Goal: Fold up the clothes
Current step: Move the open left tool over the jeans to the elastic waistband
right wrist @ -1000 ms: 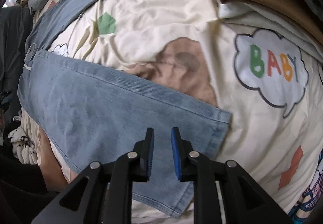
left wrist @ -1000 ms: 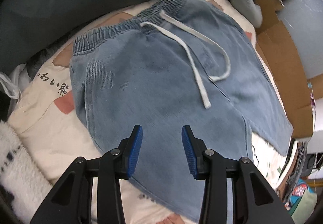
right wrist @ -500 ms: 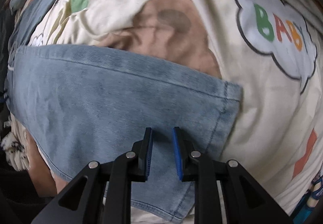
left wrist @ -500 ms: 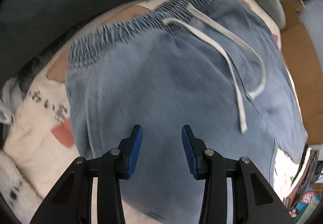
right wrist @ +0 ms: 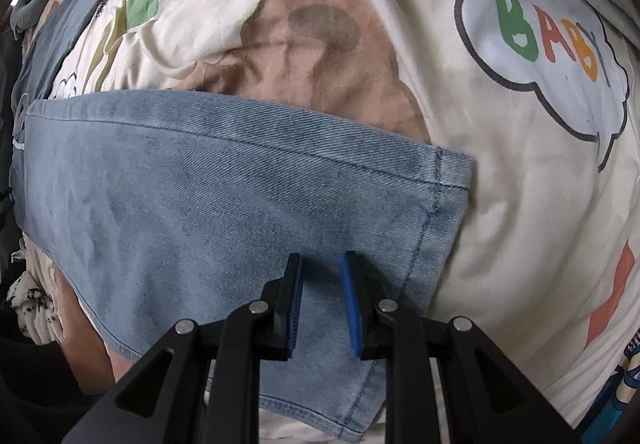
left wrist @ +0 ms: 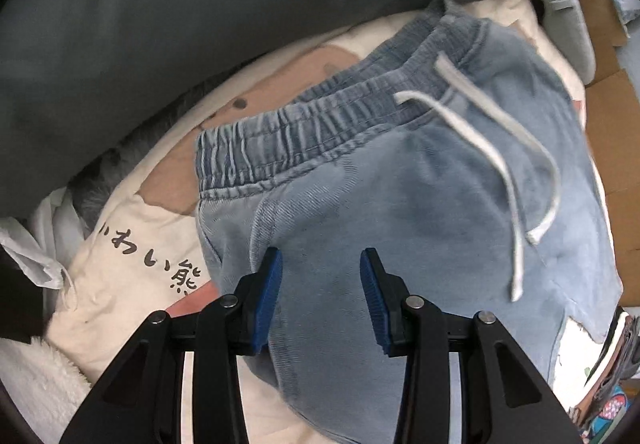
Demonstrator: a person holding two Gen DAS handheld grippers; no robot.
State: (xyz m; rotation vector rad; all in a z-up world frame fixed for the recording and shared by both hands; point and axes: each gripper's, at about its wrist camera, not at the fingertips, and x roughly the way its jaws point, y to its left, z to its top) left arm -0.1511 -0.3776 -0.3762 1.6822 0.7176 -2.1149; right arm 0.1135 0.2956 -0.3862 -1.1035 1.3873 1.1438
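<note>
Light blue denim shorts (left wrist: 420, 204) lie flat on a cream printed bedsheet (left wrist: 132, 264). Their elastic waistband (left wrist: 304, 128) and white drawstring (left wrist: 500, 164) show in the left wrist view. My left gripper (left wrist: 320, 284) is open and empty, low over the shorts just below the waistband near their left side. In the right wrist view one leg of the shorts (right wrist: 224, 196) lies across the sheet (right wrist: 500, 204) with its hem (right wrist: 436, 212) to the right. My right gripper (right wrist: 320, 284) is open a little and empty, close above the leg near the hem.
A dark grey blanket (left wrist: 200, 24) lies behind the waistband. Cardboard boxes (left wrist: 612, 124) stand at the right. A white fluffy cloth (left wrist: 36, 376) lies at the lower left. The sheet carries a "BABY" cloud print (right wrist: 548, 48) and a brown bear print (right wrist: 320, 56).
My left gripper has moved up the shorts toward the waistband. My right gripper has come lower and closer to the leg near the hem and its jaws have opened slightly.
</note>
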